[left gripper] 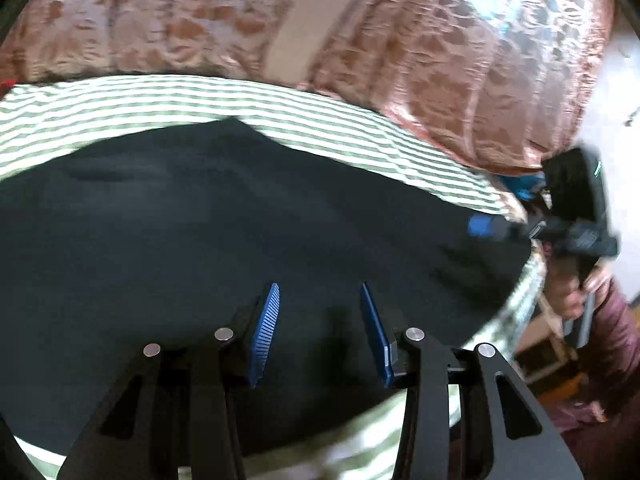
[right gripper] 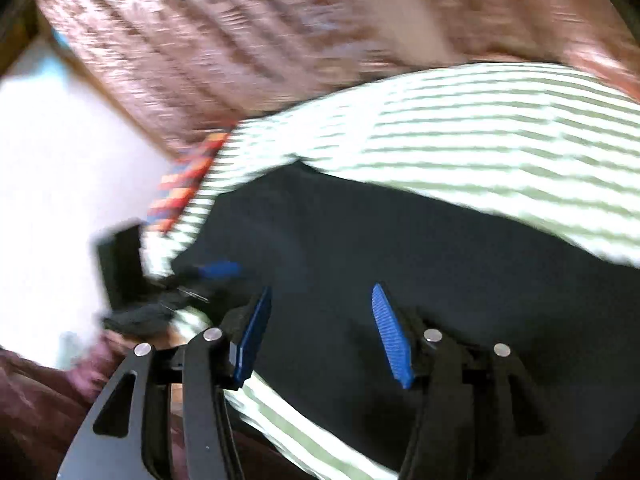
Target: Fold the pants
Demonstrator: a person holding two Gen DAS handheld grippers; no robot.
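Observation:
Black pants lie spread flat on a green-and-white striped cloth. My left gripper stands open just over the near part of the pants, with nothing between its blue pads. At the cloth's right edge a blue fingertip of the right gripper reaches over the pants, held by a hand. In the blurred right wrist view, my right gripper is open above the pants, nothing pinched. The left gripper's blue fingertip shows at the pants' left end.
The striped cloth rests on a pink-brown patterned bedspread that fills the far side. A bright checked fabric peeks out at the cloth's corner. White wall lies beyond the bed edge. A maroon sleeve is at right.

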